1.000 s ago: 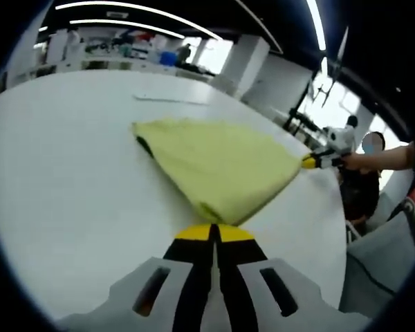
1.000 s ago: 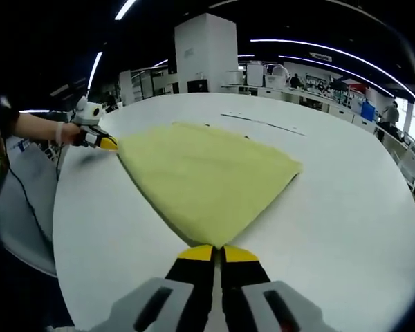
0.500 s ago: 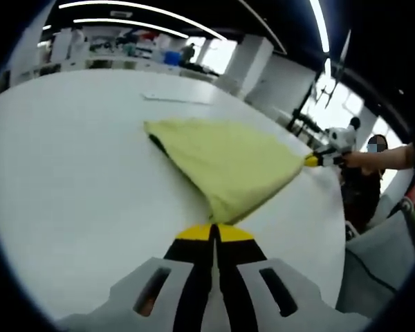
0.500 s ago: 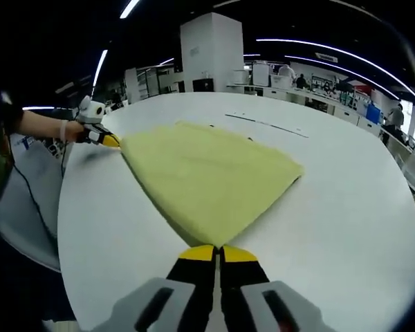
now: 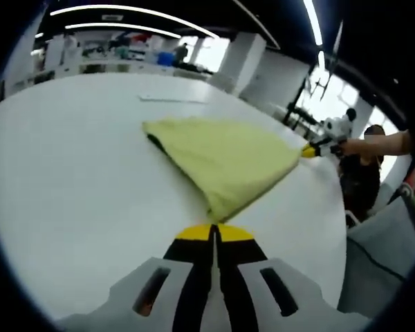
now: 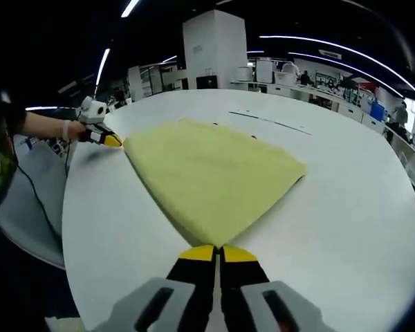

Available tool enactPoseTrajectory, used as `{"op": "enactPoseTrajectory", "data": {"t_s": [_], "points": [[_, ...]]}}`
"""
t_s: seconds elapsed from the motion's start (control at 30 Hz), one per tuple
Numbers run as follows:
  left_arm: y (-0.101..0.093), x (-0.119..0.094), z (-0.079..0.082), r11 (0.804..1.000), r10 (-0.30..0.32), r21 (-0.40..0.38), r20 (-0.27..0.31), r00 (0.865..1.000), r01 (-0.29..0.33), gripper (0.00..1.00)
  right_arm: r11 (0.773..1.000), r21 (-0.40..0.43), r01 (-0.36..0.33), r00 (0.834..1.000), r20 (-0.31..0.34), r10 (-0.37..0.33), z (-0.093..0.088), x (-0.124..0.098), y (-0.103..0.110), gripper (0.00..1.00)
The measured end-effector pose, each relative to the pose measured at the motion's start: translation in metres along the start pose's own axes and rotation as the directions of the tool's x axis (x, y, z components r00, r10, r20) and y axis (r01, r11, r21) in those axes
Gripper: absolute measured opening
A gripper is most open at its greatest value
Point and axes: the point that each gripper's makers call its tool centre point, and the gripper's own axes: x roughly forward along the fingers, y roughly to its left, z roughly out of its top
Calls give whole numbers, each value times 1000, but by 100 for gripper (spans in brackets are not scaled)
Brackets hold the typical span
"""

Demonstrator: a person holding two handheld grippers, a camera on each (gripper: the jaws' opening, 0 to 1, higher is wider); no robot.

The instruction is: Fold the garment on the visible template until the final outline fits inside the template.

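On the white table [image 5: 69, 180] lies a pale yellow garment [image 5: 221, 155], spread flat in a rough fan shape with two of its corners drawn out toward the two grippers. In the left gripper view the left gripper [image 5: 213, 233] has its yellow-tipped jaws pressed together on the near corner of the cloth, where the fabric narrows to a thick, rolled point. A dark strip shows under the cloth's far left edge. The right gripper [image 5: 310, 150] comes in from the right of that view, pinching the opposite corner at the table's edge, with a hand [image 5: 351, 146] behind it.

In the right gripper view the garment [image 6: 211, 176] fans away from the right gripper [image 6: 218, 252], whose jaws are closed on the near corner. The left gripper [image 6: 111, 140] holds the far left corner, a hand [image 6: 75, 129] gripping it. The cloth lies smooth, with faint creases and a slightly raised fold along the left edge.

The table [image 6: 346, 200] is broad and bare beyond the cloth, apart from a thin dark line [image 6: 270, 121] marked near its far side. Behind stands a large hall with a white pillar [image 6: 211, 48], long ceiling lights [image 6: 311, 57], and cluttered benches [image 5: 111, 52] in the distance.
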Motion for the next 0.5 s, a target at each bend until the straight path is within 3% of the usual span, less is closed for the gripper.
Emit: {"op": "enactPoseTrajectory", "data": {"t_s": [0.13,0.2,0.23,0.5], "points": [[1,7,6,1000,10,9,10,1000,-10,12,1000,-1,-1,1000,-3,1,0,0,0,0],[0,10,7,1000,4,10,10,1000,-4,7,1000,-6,-3,1000,-4,3,-1,0,-1,0],[-2,12,8,1000,0,8,9,1000,0,0,1000,-7,-4,1000,-6,4,-1,0,-1,0],[-6,1,2,999,-10,-46,6,1000,10,0,1000,-7,-1,1000,-7,1,-4,-3,-4,0]]}}
